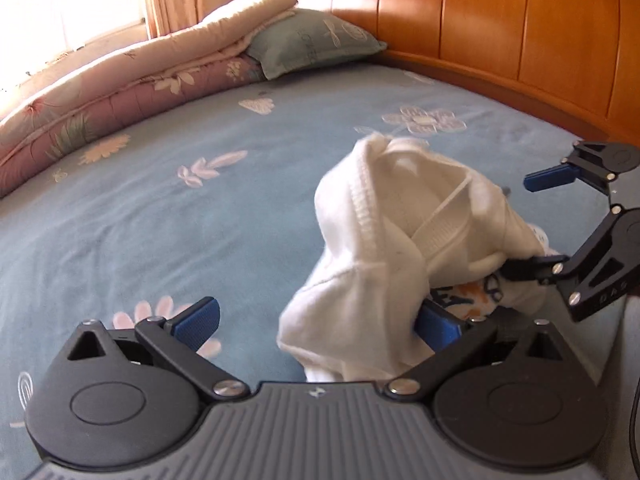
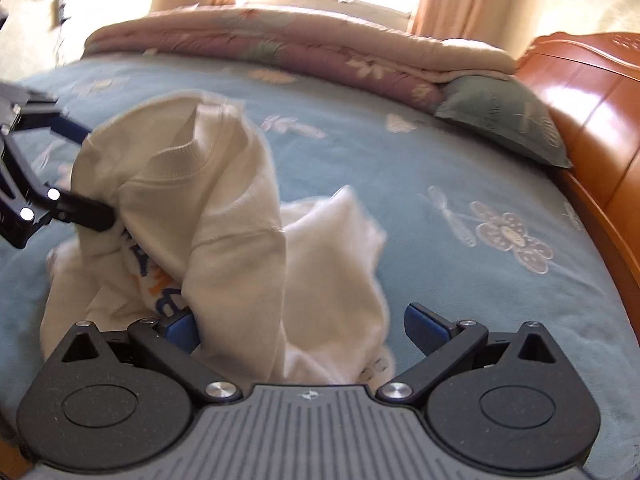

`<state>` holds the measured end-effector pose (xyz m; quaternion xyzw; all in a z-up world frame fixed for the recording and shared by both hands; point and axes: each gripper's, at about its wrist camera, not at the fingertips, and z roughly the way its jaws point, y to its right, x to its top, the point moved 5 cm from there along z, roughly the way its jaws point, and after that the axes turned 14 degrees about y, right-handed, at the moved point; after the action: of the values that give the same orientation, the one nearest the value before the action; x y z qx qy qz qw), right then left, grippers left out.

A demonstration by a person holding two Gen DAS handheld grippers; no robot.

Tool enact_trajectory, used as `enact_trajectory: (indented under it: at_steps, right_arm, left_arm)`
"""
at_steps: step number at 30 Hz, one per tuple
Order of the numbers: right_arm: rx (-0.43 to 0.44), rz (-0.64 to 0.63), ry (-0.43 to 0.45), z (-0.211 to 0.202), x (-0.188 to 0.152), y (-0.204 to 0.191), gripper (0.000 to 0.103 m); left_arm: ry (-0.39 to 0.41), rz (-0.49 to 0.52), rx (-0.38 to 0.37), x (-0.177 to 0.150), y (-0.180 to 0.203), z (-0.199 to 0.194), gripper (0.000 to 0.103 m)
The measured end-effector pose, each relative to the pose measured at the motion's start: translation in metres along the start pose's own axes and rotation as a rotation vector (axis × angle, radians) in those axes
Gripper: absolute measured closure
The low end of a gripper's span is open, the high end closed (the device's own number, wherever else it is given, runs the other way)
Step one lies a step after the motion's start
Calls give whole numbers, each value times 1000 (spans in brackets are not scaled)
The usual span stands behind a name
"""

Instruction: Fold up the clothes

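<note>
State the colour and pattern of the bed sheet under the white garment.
Light blue bed sheet with pale flower prints, clearest in the left wrist view.

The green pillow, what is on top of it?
A folded quilt, cream over pink flowers, lies across the green pillow at its far end. How much pillow is tucked underneath it stays hidden. The pillow rests on the blue bedsheet.

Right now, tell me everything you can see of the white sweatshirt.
The white sweatshirt is a soft knit with a ribbed crew collar and blue and orange lettering partly hidden in its folds. It is unfolded, bunched in a heap and draped between both grippers, its lower part on the blue floral bedsheet. The left gripper and right gripper both stand open, fabric lying across their fingers.
</note>
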<state>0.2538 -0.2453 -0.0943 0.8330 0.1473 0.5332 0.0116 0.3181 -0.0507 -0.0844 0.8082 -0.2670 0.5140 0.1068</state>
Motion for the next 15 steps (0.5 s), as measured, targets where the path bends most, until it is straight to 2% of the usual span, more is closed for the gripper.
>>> enact_trajectory:
  at_steps: [4, 8, 10, 12, 15]
  right_arm:
    - [-65, -23, 27, 26, 28, 17, 0]
    - [-105, -73, 1, 79, 51, 28, 0]
    - [-78, -45, -35, 105, 57, 37, 0]
    - [-54, 4, -51, 113, 61, 45, 0]
    - [-30, 44, -17, 102, 69, 53, 0]
  left_arm:
    - [-1, 37, 39, 21, -17, 33, 0]
    - [-21, 67, 75, 39, -34, 72, 0]
    - [-38, 45, 74, 40, -42, 86, 1]
    - [-48, 12, 68, 39, -49, 93, 1]
    - [-25, -62, 15, 38, -55, 77, 1]
